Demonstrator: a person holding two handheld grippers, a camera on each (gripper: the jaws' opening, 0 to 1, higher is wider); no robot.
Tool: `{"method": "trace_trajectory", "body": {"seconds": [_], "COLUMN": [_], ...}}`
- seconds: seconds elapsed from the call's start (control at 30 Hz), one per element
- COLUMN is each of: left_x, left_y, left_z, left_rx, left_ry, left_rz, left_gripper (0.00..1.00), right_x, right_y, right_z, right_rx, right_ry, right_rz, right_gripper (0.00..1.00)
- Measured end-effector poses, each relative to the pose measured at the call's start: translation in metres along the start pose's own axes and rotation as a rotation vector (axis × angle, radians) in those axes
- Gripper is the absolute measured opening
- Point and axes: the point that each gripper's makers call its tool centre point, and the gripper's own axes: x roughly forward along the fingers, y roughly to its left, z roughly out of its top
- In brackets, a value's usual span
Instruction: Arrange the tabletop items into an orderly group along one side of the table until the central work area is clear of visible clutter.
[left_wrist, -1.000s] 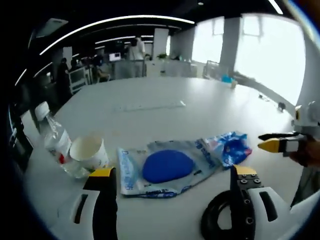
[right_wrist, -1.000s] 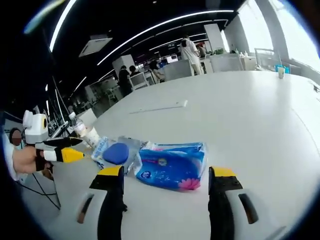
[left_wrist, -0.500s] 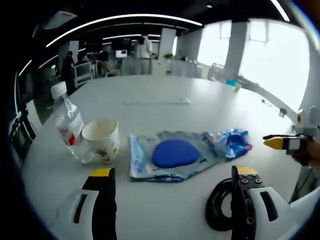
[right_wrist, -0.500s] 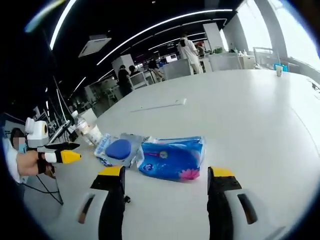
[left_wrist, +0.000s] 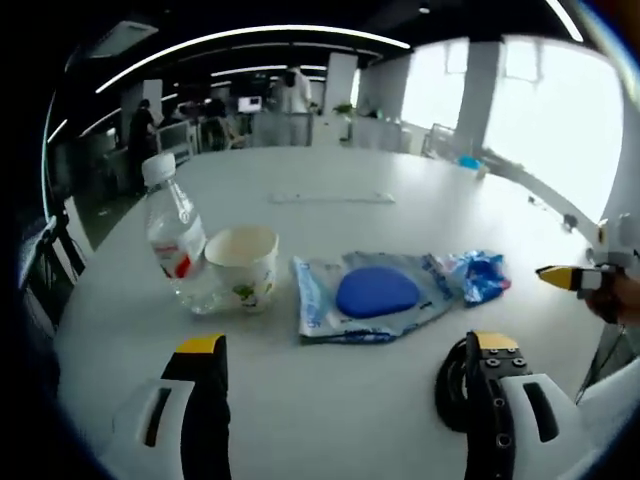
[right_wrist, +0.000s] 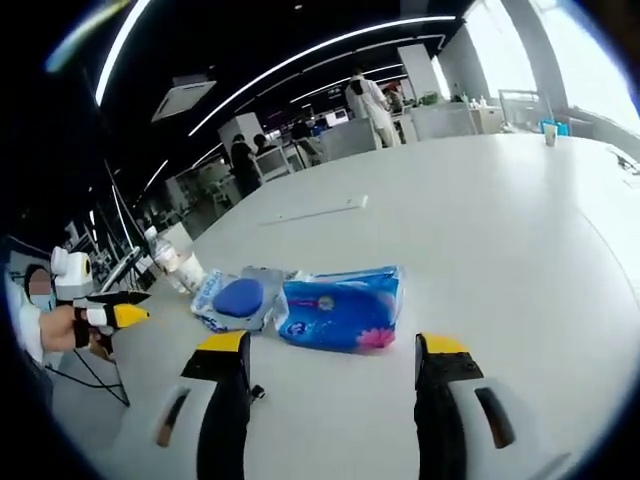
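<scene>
Between earlier frames and now my left camera has swung, so the water bottle (left_wrist: 176, 240) and paper cup (left_wrist: 241, 268) sit at centre left; nothing on the surface (left_wrist: 330, 400) itself shifted. My left tool (left_wrist: 345, 350) is spread and empty, with a black cable coil (left_wrist: 455, 385) by its right jaw. The right tool (right_wrist: 330, 350), also spread, faces the blue tissue pack (right_wrist: 340, 312) and the pouch with the blue pad (right_wrist: 236, 298). Open white surface fills the upper frame; the near edge lies lower left.
</scene>
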Motion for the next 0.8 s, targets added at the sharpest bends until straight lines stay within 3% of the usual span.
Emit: {"method": "trace_trajectory", "body": {"seconds": [0.1,0.37,0.8], "left_x": [-0.008,-0.02,-0.022], "left_y": [0.005,0.025,0.028], "left_z": [-0.001,-0.014,-0.017], "left_rx": [-0.005,-0.015,-0.032], "left_ry": [-0.019,0.005,0.007], "left_rz": [0.001,0.038,0.024], "left_gripper": [0.96,0.96,0.96], "right_x": [-0.002,-0.002,0.002], "right_y": [0.001,0.002,0.005], "right_z": [-0.001,-0.006,-0.01], "right_rx": [-0.005,-0.005,-0.005], "right_ry": [0.006,0.016,0.038], "right_rz": [0.002,0.008,0.013], "right_gripper": [0.65,0.64,0.63]}}
